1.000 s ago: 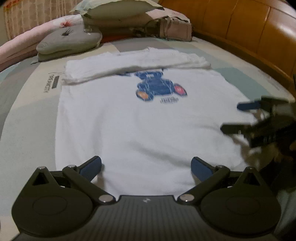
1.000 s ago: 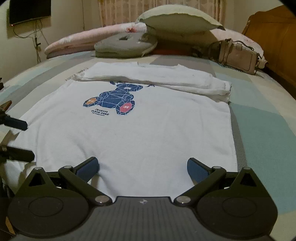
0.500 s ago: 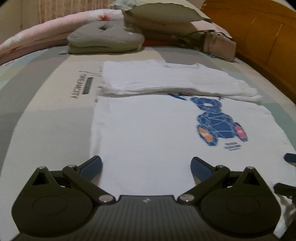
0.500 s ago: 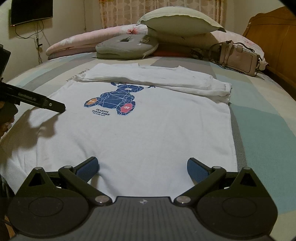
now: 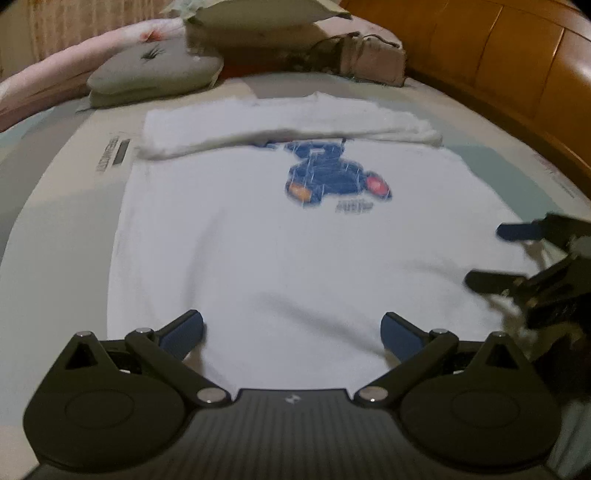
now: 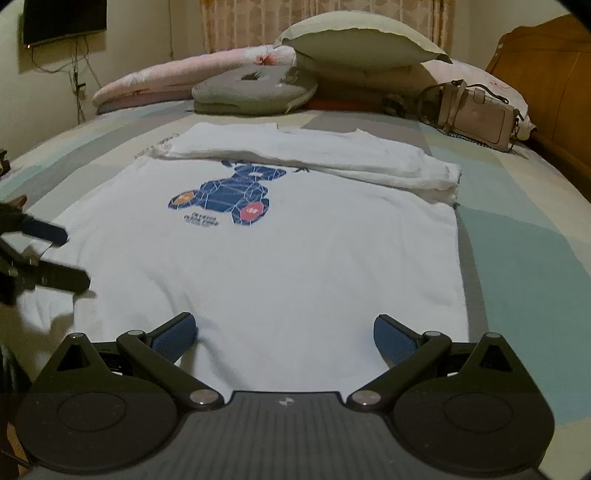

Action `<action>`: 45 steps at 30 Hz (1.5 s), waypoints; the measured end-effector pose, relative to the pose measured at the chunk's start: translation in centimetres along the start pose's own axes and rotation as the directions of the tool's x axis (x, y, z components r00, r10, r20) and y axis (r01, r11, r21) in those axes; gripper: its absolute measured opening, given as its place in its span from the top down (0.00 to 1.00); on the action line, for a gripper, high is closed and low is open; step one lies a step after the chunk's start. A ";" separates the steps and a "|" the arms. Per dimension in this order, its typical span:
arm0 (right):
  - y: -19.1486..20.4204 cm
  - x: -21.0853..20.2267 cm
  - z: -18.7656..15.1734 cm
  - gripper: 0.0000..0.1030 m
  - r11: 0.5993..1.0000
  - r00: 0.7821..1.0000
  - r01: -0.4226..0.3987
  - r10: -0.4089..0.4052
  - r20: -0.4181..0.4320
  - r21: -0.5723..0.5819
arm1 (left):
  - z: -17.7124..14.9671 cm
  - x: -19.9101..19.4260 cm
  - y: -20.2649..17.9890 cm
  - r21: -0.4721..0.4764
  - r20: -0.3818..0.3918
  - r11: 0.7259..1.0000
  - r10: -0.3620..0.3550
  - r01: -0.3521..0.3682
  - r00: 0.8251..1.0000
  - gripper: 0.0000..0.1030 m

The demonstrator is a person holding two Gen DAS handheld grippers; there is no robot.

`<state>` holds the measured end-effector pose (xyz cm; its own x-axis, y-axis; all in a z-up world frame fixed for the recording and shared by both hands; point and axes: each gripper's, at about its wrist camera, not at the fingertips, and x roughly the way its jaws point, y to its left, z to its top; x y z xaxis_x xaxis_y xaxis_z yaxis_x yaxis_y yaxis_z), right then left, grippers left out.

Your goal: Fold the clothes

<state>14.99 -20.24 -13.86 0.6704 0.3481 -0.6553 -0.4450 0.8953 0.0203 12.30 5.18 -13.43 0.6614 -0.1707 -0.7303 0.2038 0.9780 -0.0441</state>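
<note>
A white T-shirt (image 5: 258,236) with a blue bear print (image 5: 328,177) lies flat on the bed, its far part folded over into a band (image 5: 288,125). It also shows in the right wrist view (image 6: 295,251). My left gripper (image 5: 291,328) is open and empty just over the shirt's near hem; it appears at the left edge of the right wrist view (image 6: 70,254). My right gripper (image 6: 284,332) is open and empty over the near hem, and it shows at the right of the left wrist view (image 5: 491,254).
Pillows (image 6: 354,40) and a grey cushion (image 6: 255,88) are piled at the head of the bed. A beige handbag (image 6: 476,114) lies at the far right. A wooden bed frame (image 5: 517,74) runs along the right side. A television (image 6: 62,18) hangs on the left wall.
The left gripper has swung back towards the right, so the bear print sits near the middle again and the right gripper shows at its right. The right gripper has barely moved.
</note>
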 end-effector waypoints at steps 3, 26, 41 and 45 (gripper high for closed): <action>-0.3 -0.9 -0.6 0.00 1.000 1.000 0.008 -0.008 -0.018 -0.004 | -0.5 -0.5 -1.1 0.070 -0.014 0.996 0.048 -0.047 0.999 0.01; 3.6 -6.0 -1.3 0.00 0.927 0.997 -0.070 0.051 -0.060 -0.368 | -1.4 -3.2 -3.9 0.277 -0.001 0.960 0.044 -0.042 0.999 0.01; 9.6 -3.3 -6.2 0.00 0.649 0.992 0.072 -0.129 -0.016 -0.757 | -1.7 -5.5 -6.0 0.338 0.040 0.941 0.011 -0.024 0.999 0.01; 9.7 -4.3 -6.5 0.00 0.610 0.982 0.174 -0.165 0.091 -0.774 | -2.2 -6.1 -6.7 0.378 0.054 0.925 0.001 -0.021 0.999 0.01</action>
<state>3.96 -14.89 -15.76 0.7855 0.2195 -0.5786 -0.6142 0.3911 -0.6855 5.30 -0.09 -10.13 0.6993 -0.1762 -0.6927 0.4478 0.8634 0.2324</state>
